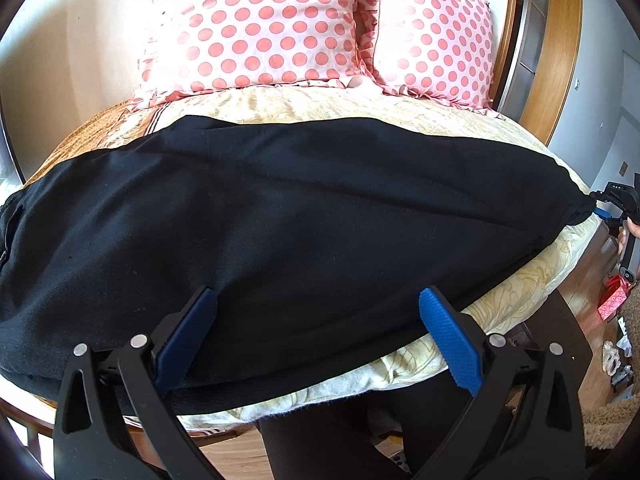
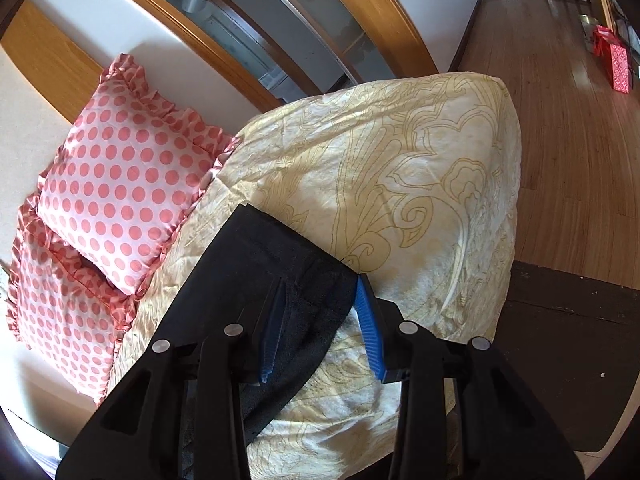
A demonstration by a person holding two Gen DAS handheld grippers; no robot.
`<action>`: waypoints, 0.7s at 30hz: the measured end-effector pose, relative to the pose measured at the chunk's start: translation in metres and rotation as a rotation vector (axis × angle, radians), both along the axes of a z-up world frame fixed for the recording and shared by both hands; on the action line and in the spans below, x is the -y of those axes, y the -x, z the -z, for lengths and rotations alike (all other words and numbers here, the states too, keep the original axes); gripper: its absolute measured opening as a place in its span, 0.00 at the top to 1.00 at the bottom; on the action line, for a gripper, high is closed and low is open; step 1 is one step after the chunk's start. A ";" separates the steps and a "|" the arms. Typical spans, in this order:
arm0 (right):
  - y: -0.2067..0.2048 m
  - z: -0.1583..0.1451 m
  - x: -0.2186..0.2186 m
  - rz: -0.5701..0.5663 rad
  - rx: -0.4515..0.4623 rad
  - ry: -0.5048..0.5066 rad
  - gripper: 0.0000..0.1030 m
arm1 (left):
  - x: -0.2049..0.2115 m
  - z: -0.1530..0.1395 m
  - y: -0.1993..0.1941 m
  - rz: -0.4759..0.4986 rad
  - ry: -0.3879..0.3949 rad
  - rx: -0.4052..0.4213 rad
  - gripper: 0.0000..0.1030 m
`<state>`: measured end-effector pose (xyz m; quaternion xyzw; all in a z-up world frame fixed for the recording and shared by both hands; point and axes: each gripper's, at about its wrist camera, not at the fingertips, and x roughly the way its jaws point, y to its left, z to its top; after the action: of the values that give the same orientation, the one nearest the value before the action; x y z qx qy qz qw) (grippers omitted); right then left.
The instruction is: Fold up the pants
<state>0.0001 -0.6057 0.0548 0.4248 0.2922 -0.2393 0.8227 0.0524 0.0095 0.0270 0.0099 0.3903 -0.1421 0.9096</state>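
The bed (image 1: 500, 304) fills the room from here, under a cream quilt (image 2: 420, 168) printed with gold scrollwork. Everything else sits in relation to it: two pink polka-dot pillows (image 1: 256, 28) are propped at its head, and wooden flooring (image 2: 560, 120) runs past its far corner, where a small red gift bag (image 2: 618, 66) stands well away.

Across the bed, lengthwise along the near edge, lie the black pants (image 1: 280, 220). They look already doubled leg over leg into one long dark band, waist end off to the left and cuff end reaching toward the right side of the bed.

The left gripper (image 1: 318, 332) hovers at the near edge of the bed over the middle of the band, its blue pads (image 1: 448, 340) spread wide with nothing between them. The right gripper (image 2: 320, 328) is at the cuff end, straddling the corner of the fabric; its jaws are partly apart, and I cannot tell whether they have bitten the cloth.

The fabric looks soft, thick and matte, something like fleece or knit. I would judge it light, limp and not slippery, so it will sag and drag wherever it is unsupported. Best taken at both cuff corners, through all layers at once, then carried over toward the waist.
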 end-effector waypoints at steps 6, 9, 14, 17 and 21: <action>-0.002 0.001 -0.002 0.003 -0.017 0.034 0.83 | 0.000 0.000 0.000 0.001 -0.001 0.000 0.02; -0.004 0.001 -0.003 -0.005 0.002 0.041 0.89 | 0.000 0.000 0.000 0.001 0.000 0.000 0.02; -0.007 -0.018 -0.010 -0.055 0.123 0.040 0.90 | 0.000 0.000 0.001 0.001 0.001 0.000 0.02; -0.021 -0.042 -0.024 -0.131 0.207 0.054 0.90 | 0.000 0.000 0.001 0.000 0.000 0.001 0.02; -0.051 -0.076 -0.058 -0.267 0.310 0.050 0.90 | 0.000 -0.001 0.001 0.000 0.004 0.003 0.02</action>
<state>0.0512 -0.5474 0.1312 0.3936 0.2095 -0.0670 0.8926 0.0517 0.0100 0.0283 0.0082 0.3888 -0.1427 0.9102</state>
